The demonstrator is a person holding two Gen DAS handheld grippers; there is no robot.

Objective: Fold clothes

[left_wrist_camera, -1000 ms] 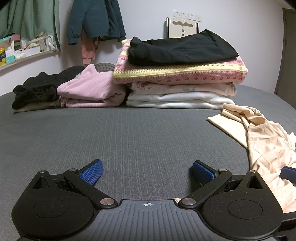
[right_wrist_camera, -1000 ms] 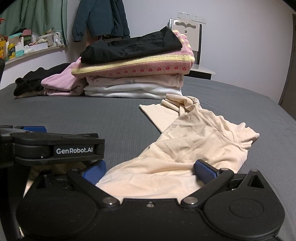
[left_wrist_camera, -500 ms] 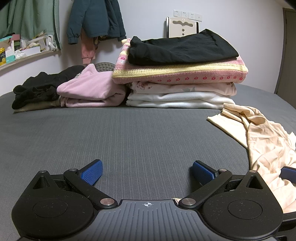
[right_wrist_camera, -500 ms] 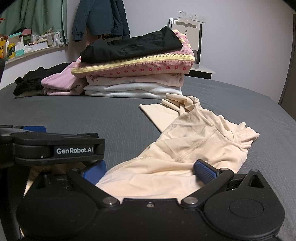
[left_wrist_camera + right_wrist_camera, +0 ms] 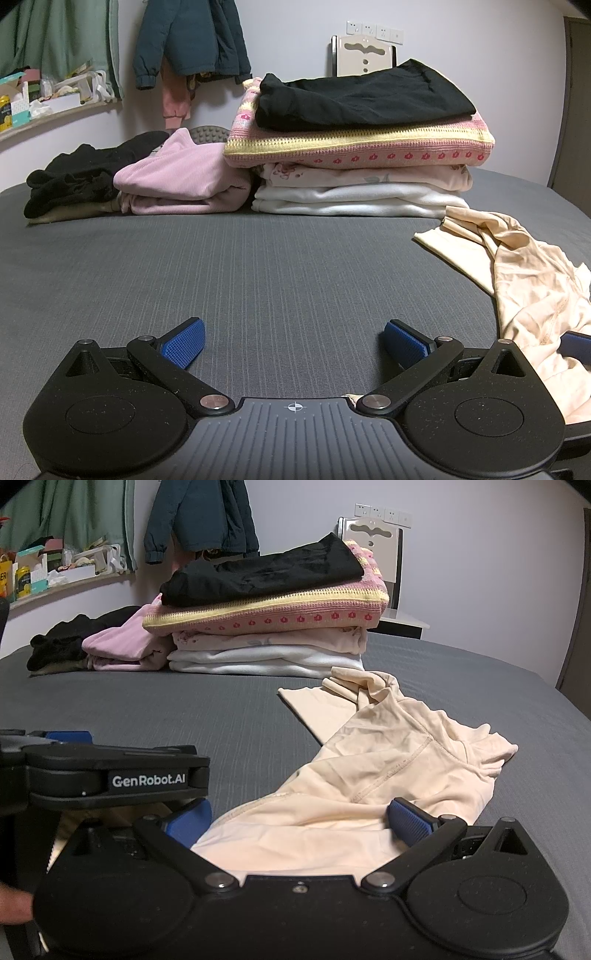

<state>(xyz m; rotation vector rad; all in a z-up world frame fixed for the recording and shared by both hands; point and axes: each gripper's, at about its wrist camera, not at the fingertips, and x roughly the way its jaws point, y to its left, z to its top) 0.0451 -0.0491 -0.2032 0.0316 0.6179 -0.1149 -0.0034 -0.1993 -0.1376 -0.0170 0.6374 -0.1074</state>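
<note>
A crumpled cream garment (image 5: 369, 775) lies unfolded on the grey bed (image 5: 184, 709); in the left wrist view the same garment (image 5: 528, 280) shows at the right. My right gripper (image 5: 299, 818) is open, low over the garment's near edge, with cloth lying between its blue pads (image 5: 410, 819) but not pinched. My left gripper (image 5: 293, 343) is open over bare bedding, just left of the garment. The left gripper's body (image 5: 110, 771) sits close on the left in the right wrist view.
A tall stack of folded clothes (image 5: 354, 147) topped by a black piece stands at the back. A folded pink garment (image 5: 184, 181) and a black pile (image 5: 81, 173) lie left of it. A shelf (image 5: 55, 107) and hanging jackets (image 5: 188, 40) line the wall.
</note>
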